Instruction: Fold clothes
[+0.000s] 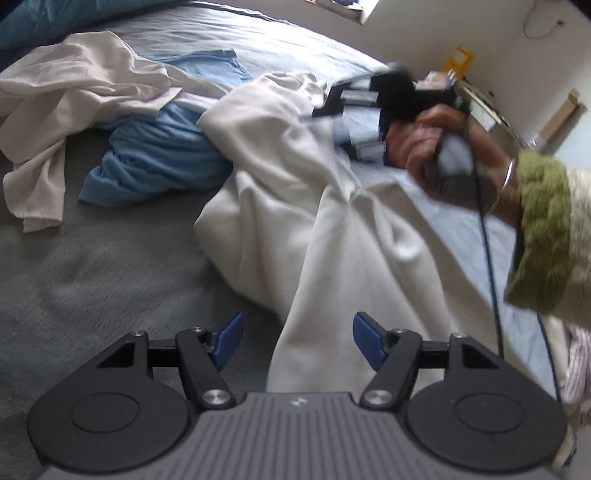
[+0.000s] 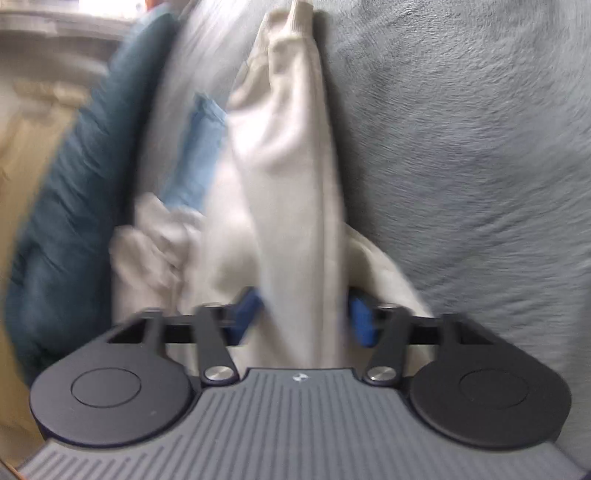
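Observation:
A cream garment [image 1: 295, 206] lies crumpled across the bed, and one end rises toward my right gripper [image 1: 328, 103], which a hand [image 1: 436, 147] holds at the upper right. My left gripper [image 1: 299, 341] is open low over the near end of that garment, its blue pads [image 1: 231, 338] apart on either side of the cloth. In the right wrist view my right gripper [image 2: 304, 317] is closed on a thick fold of the cream garment [image 2: 288, 184], which stretches tautly away from it. This view is blurred by motion.
A second cream garment [image 1: 74, 96] and a blue garment [image 1: 159, 162] lie heaped at the left on the grey fleece blanket [image 1: 110, 277]. A light blue sheet [image 1: 229, 33] covers the far bed. A cable [image 1: 487, 240] hangs from the right gripper. A teal pillow [image 2: 70, 192] lies beyond.

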The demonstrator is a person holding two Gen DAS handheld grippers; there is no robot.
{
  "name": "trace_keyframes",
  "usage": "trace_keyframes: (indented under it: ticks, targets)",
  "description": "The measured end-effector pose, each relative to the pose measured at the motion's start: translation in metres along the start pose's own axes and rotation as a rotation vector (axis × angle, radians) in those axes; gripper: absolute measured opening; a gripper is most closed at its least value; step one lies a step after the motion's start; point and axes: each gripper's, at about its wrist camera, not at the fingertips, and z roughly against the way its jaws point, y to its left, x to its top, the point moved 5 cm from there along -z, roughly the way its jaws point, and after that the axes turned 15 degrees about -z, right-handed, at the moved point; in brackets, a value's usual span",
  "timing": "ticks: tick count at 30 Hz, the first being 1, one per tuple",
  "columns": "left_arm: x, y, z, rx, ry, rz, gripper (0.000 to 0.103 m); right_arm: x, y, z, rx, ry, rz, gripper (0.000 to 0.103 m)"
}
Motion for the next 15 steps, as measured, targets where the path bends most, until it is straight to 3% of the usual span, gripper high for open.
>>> trace_keyframes:
  ticks: [2, 7, 12, 15]
  targets:
    - [-0.008, 0.007, 0.008, 0.007, 0.008, 0.014, 0.065, -0.015, 0.014, 0.017, 0.086, 0.003, 0.052, 0.005]
    - [-0.032, 0.043, 0.054, 0.095, 0.003, 0.135, 0.063, -0.095, 0.054, 0.067, 0.205, 0.118, 0.290, 0.003]
    - [-0.056, 0.085, 0.121, 0.306, -0.004, 0.216, 0.063, -0.224, 0.051, 0.106, 0.164, 0.351, 0.545, 0.003]
    - [-0.067, 0.104, 0.158, 0.414, -0.011, 0.251, 0.063, -0.309, 0.026, 0.119, 0.113, 0.552, 0.676, 0.003]
